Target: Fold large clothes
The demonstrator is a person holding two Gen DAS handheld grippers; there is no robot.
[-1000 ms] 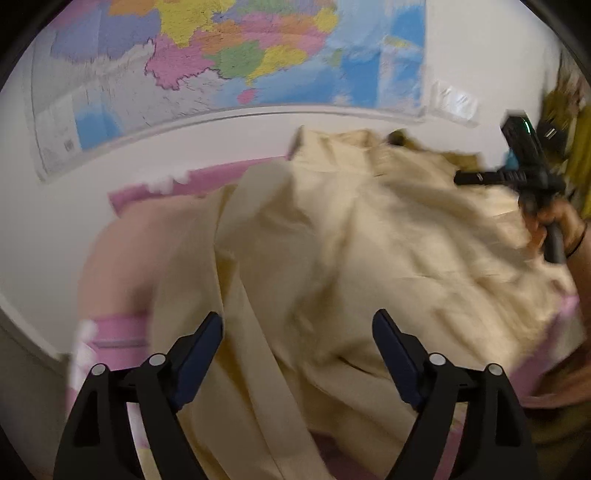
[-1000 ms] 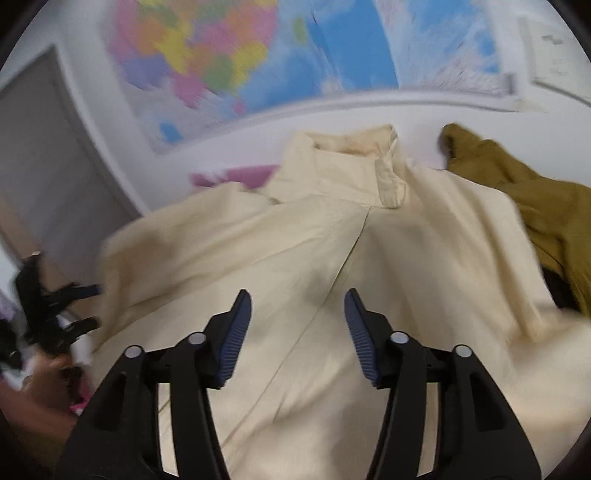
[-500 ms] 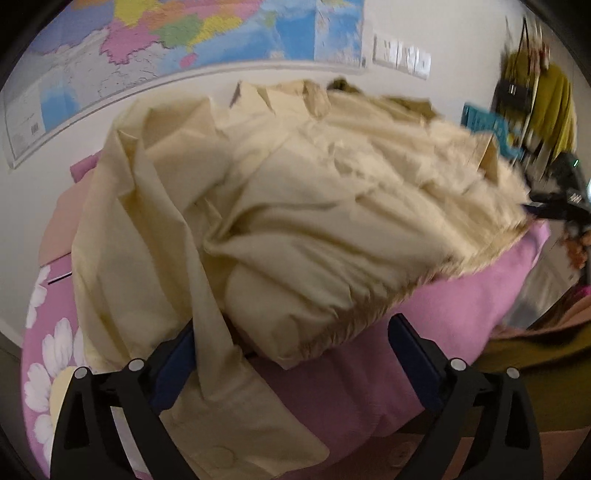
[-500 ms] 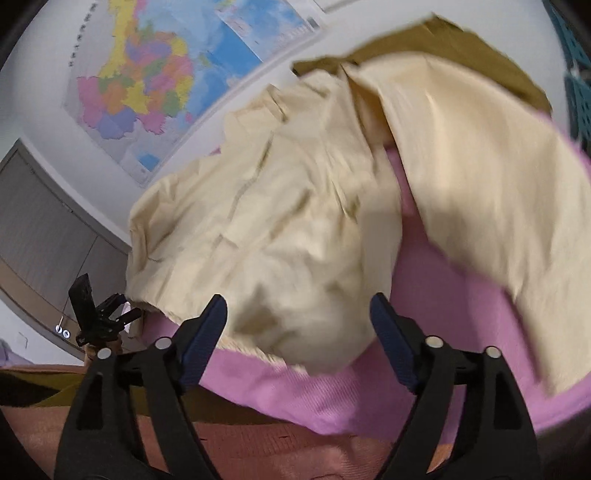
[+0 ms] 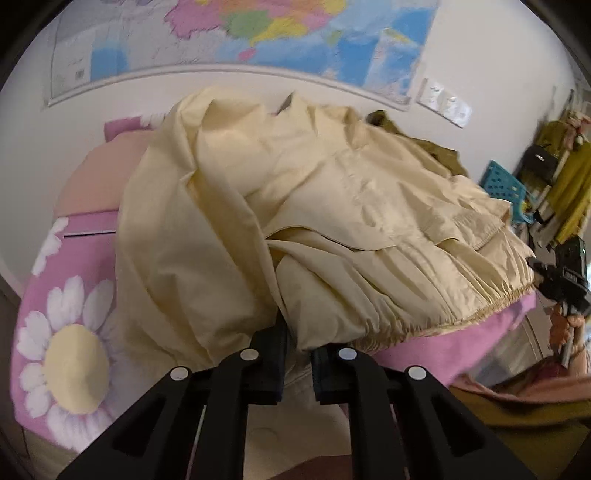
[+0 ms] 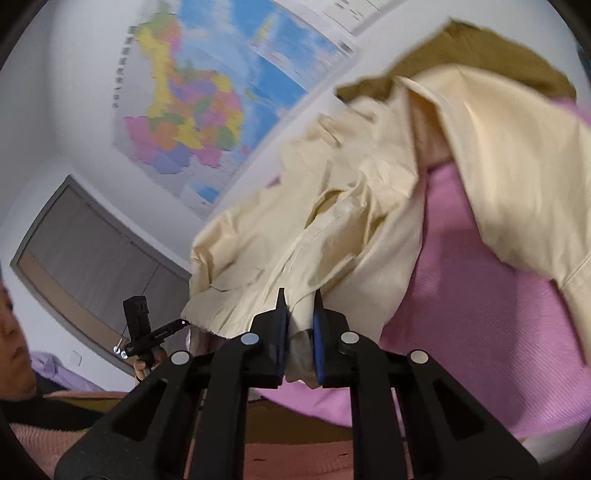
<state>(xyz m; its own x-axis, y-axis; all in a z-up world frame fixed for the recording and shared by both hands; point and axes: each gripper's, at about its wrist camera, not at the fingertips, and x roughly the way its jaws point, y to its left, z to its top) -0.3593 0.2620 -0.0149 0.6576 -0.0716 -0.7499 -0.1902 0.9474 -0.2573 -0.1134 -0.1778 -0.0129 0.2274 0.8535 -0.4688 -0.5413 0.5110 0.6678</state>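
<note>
A large cream garment [image 5: 332, 206] lies bunched on a pink bed cover [image 5: 66, 295]. In the left wrist view my left gripper [image 5: 295, 332] is at the garment's near gathered hem, its jaws closing with cloth pinched between them. My right gripper [image 6: 299, 310] is closing on a fold of the same garment [image 6: 332, 221] at its near edge, the cloth squeezed between the blue pads [image 6: 282, 332]. Each view shows the other gripper small at the hem's far end: the right gripper [image 5: 565, 273] and the left gripper [image 6: 147, 336].
An olive garment [image 6: 480, 48] lies behind the cream one by the wall. A wall map [image 5: 295, 33] hangs above the bed. A blue crate [image 5: 506, 188] and hanging clothes [image 5: 569, 162] stand at the right. A grey door [image 6: 92, 251] is at the left, a person beside it.
Both grippers went from wide open to closed on the cream garment's hem. The right hand swung across and rolled. The garment is now bunched toward the near edge.
</note>
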